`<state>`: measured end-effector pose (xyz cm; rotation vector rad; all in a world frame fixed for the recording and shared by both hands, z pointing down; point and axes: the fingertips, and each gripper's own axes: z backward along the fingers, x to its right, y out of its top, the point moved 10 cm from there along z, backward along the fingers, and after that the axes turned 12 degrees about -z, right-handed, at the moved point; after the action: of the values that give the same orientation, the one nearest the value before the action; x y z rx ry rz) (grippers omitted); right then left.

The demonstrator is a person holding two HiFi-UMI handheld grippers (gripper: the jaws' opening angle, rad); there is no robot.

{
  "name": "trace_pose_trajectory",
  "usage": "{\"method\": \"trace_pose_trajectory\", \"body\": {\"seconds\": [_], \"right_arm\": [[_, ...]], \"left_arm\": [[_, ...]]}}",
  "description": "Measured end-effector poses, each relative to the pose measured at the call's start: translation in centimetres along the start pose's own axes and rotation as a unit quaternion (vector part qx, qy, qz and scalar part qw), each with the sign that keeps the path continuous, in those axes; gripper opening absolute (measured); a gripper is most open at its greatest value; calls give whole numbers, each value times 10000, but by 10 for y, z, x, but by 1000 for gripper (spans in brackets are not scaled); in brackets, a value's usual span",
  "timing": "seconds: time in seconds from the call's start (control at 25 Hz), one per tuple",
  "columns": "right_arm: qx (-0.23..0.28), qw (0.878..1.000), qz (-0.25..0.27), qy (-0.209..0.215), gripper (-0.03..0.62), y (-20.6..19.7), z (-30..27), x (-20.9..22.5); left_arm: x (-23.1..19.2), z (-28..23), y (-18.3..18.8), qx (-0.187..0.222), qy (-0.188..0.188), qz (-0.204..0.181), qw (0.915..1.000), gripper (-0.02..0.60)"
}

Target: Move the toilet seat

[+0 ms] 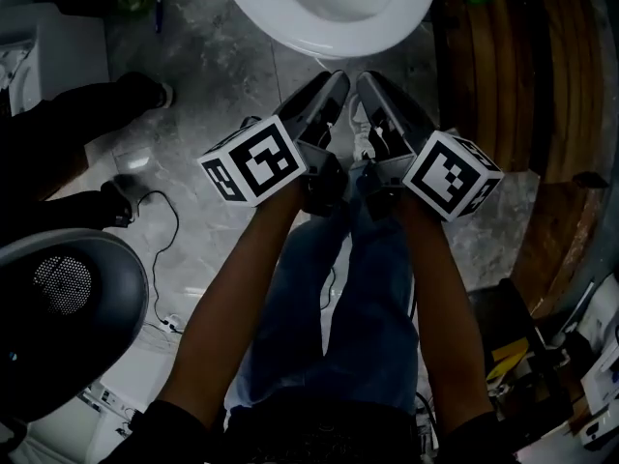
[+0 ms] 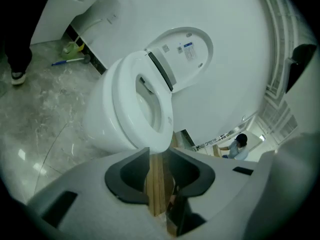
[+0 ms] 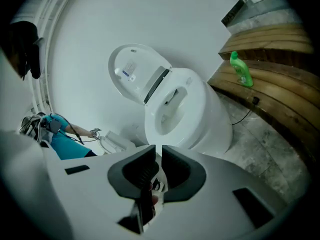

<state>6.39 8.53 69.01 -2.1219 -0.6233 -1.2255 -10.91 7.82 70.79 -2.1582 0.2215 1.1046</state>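
The white toilet (image 1: 329, 22) stands just ahead of both grippers at the top of the head view. In the left gripper view its seat (image 2: 125, 91) lies down on the bowl and the lid (image 2: 187, 54) stands raised against the wall. The right gripper view shows the same seat (image 3: 196, 86) and lid (image 3: 132, 69). My left gripper (image 1: 334, 83) (image 2: 159, 151) is a little short of the bowl's front rim, open by a small gap with nothing between its pads. My right gripper (image 1: 369, 83) (image 3: 159, 149) is beside it, shut and empty.
Curved wooden steps (image 1: 503, 66) (image 3: 280, 84) rise to the toilet's right, with a green bottle (image 3: 241, 70) on them. A person's black shoes (image 1: 145, 90) and a cable (image 1: 160, 249) are on the marble floor at left. A dark round object (image 1: 58, 317) sits at lower left.
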Motion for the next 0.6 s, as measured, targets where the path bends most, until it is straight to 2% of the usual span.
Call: {"method": "trace_pose_trajectory", "body": {"seconds": [0.08, 0.2, 0.32, 0.48, 0.6], "right_arm": [[91, 9999, -74, -61, 30, 0, -8, 10], [117, 9993, -346, -92, 122, 4, -27, 27], [162, 9988, -466, -53, 141, 15, -39, 38], [281, 9965, -774, -147, 206, 23, -35, 44], [298, 9945, -993, -152, 224, 25, -39, 49]], "left_arm": [[-12, -7, -2, 34, -46, 124, 9999, 117], [-35, -23, 0, 64, -106, 338, 9994, 156], [-47, -39, 5, 121, -341, 568, 9977, 207], [-47, -39, 7, 214, -349, 714, 9966, 222], [-49, -39, 6, 247, -320, 814, 9959, 227]]}}
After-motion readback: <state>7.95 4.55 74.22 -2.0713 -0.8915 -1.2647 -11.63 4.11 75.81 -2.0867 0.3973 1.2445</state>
